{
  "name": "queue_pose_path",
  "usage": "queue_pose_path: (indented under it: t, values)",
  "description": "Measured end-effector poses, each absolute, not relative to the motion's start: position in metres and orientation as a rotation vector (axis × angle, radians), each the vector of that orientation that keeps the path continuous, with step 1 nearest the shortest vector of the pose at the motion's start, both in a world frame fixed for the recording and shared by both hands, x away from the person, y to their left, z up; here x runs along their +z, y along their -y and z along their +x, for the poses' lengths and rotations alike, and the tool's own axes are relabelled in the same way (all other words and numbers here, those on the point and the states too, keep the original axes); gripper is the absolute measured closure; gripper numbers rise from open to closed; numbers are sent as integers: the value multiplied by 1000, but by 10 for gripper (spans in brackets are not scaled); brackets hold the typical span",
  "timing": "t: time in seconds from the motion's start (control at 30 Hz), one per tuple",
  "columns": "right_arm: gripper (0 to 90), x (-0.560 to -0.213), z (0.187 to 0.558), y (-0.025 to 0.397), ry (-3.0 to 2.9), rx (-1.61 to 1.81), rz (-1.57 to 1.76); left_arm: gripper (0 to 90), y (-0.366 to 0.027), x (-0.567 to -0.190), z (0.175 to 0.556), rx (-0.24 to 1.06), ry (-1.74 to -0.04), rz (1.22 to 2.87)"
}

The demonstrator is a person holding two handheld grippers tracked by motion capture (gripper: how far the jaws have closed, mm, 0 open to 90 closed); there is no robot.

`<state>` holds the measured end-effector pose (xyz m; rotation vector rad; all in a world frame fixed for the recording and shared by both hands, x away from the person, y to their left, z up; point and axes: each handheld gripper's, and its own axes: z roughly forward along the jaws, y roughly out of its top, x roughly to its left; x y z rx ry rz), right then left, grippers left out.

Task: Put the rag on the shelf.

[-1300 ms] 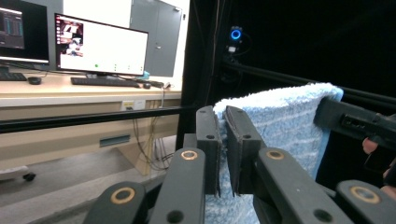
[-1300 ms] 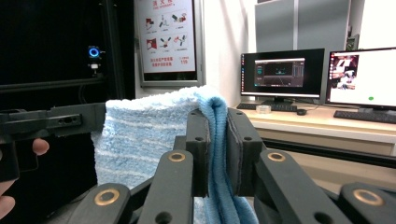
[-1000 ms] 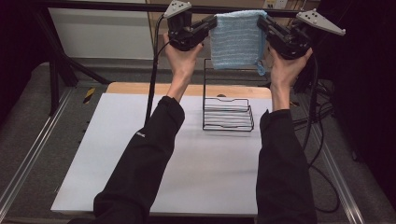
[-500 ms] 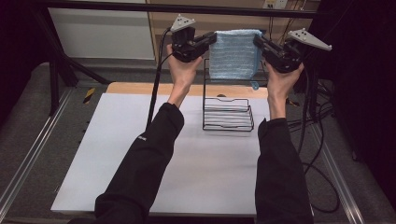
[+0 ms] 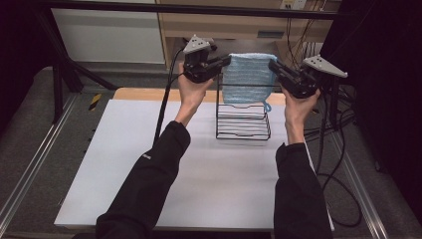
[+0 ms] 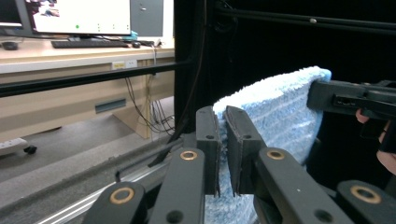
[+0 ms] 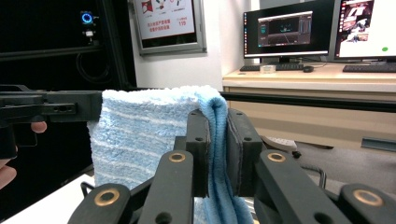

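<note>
A light blue striped towel [image 5: 247, 77] hangs folded and stretched between my two grippers, above the back of the table. My left gripper [image 5: 226, 60] is shut on its left top corner, and the jaws pinch the cloth [image 6: 280, 107] in the left gripper view [image 6: 223, 114]. The right gripper [image 5: 272, 64] is shut on the right top corner, where the folded edge [image 7: 140, 130] sits between its jaws [image 7: 217, 116]. Below it stands a black wire rack [image 5: 244, 124]. The towel's lower part overlaps the rack's upper frame; whether they touch I cannot tell.
The rack stands at the far middle of a white table top [image 5: 149, 164]. Black cables [image 5: 343, 149] trail off the right edge. Metal rails [image 5: 30, 164] run along both sides. A desk with monitors [image 7: 289, 32] lies beyond the table.
Both grippers have come down with the towel, still stretched between them. It was well above the rack; its lower edge now overlaps the rack's top.
</note>
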<state>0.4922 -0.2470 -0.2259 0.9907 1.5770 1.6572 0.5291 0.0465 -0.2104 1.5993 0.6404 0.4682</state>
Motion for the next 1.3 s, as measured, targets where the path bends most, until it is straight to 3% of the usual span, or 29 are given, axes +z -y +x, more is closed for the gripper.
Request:
queue_pose_path:
  t: [1.0,1.17,1.3]
  values:
    - [785,-241,460,260,-1655,1650,933,838,-47,-224,489,449,-532,1684]
    - [750,-245,458,261,-1673,1663,939,837,-45,-231,484,452,-532,1711]
    - [644,-246,455,262,-1693,1675,962,837,-41,-234,479,474,-531,1739]
